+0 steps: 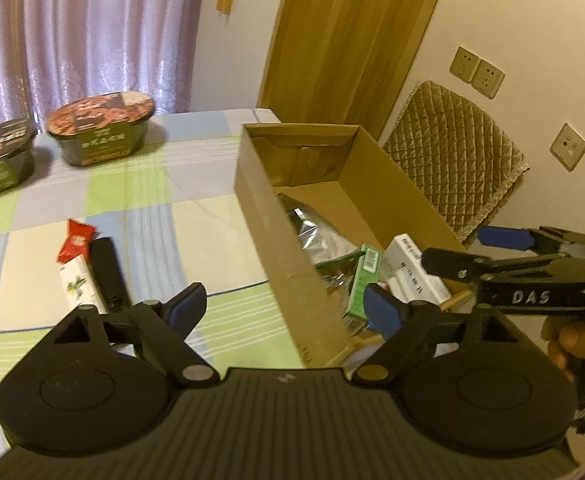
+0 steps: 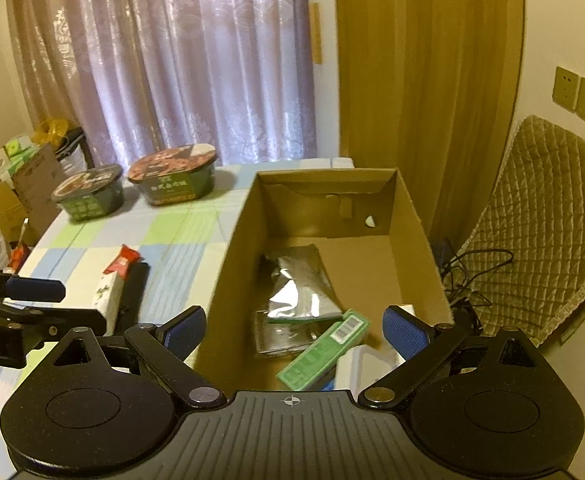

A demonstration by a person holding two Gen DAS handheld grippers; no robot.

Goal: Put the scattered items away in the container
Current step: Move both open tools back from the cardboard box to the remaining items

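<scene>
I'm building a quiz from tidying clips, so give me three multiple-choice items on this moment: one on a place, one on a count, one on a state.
1. Where does the green box lie?
A. in the cardboard box
B. on the tablecloth
C. on the chair

2. How many noodle bowls stand on the tablecloth?
A. one
B. two
C. four

3. How is the right gripper?
A. shut on a packet
B. open, holding nothing
C. shut on the box wall

Key: 1 A, it leans among the packets inside; 2 B, both stand near the curtain; 3 B, its blue pads are wide apart with nothing between.
</scene>
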